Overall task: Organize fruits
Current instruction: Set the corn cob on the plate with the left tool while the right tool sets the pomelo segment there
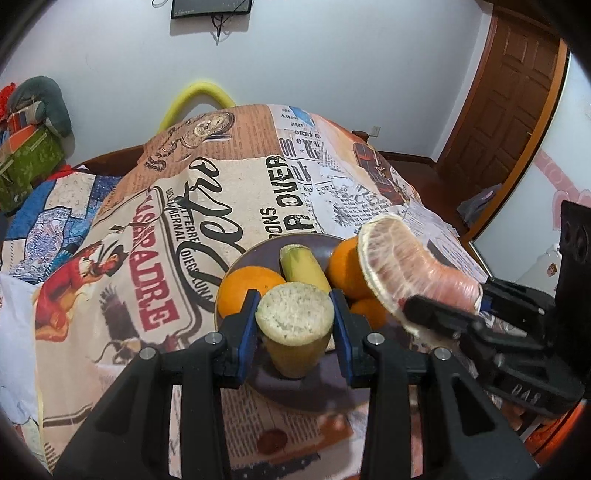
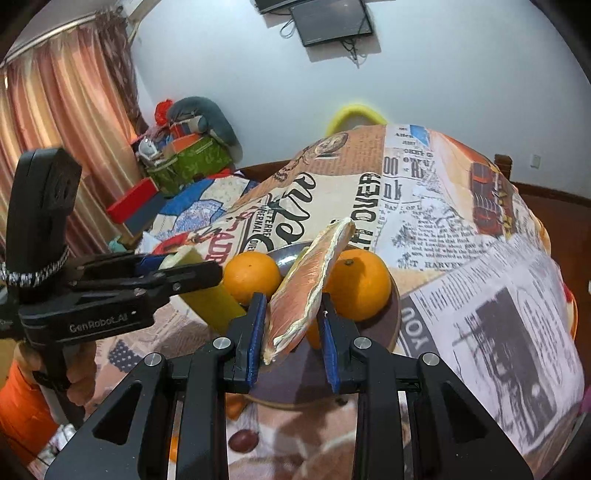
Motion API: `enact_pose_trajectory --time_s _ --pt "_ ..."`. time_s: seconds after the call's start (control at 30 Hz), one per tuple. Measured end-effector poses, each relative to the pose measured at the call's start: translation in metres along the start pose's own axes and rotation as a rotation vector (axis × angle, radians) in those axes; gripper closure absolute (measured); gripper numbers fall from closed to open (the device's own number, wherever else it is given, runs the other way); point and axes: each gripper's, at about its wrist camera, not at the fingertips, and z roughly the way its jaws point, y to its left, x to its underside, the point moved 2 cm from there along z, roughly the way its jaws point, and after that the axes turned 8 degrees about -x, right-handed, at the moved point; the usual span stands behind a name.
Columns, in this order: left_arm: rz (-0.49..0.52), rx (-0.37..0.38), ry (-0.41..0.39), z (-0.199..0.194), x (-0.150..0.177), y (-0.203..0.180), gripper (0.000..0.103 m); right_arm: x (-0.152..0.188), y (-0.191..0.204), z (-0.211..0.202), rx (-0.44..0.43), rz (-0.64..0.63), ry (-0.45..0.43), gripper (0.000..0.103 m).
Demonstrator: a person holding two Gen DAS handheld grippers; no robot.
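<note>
A dark round plate [image 1: 255, 254] on the newspaper-print tablecloth holds oranges [image 1: 247, 291] and a yellow-green sugarcane piece [image 1: 303, 269]. My left gripper [image 1: 295, 325] is shut on another sugarcane piece [image 1: 295, 314], held over the plate's near edge. My right gripper [image 2: 291, 325] is shut on a pink pomelo wedge [image 2: 310, 284], held above the plate [image 2: 388, 325] between two oranges [image 2: 253, 277]. The wedge also shows in the left wrist view [image 1: 406, 266], with the right gripper at the right. The left gripper with its cane [image 2: 210, 299] shows at the left of the right wrist view.
The tablecloth [image 1: 221, 192] covers a table beside a bed with blue patterned bedding [image 2: 199, 206]. Boxes and a cushion [image 2: 188, 147] are piled by the curtain. A wooden door [image 1: 509, 103] stands at the right. A monitor [image 2: 328, 18] hangs on the wall.
</note>
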Motion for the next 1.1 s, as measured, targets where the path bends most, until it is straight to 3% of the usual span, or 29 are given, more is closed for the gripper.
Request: enact_pose_trajectory --time_s 0.27,0.53,0.83,1.1 --pt "-0.026 0.021 0.002 0.02 -0.018 0.001 0.066 -0.002 -0.006 0.021 -0.017 -0.008 0.028 0.077" --pt "0.023 -0.022 0.049 0.059 -0.022 -0.011 0.063 0.007 -0.013 0.037 -0.017 0.008 0.077 0.078" --pt "0.035 -0.049 0.042 0.061 -0.022 -0.015 0.061 0.009 -0.019 0.035 -0.025 0.045 0.091 0.075" --pt "-0.026 -0.041 0.026 0.037 -0.017 -0.004 0.052 0.018 -0.019 0.022 0.032 0.046 0.098 0.054"
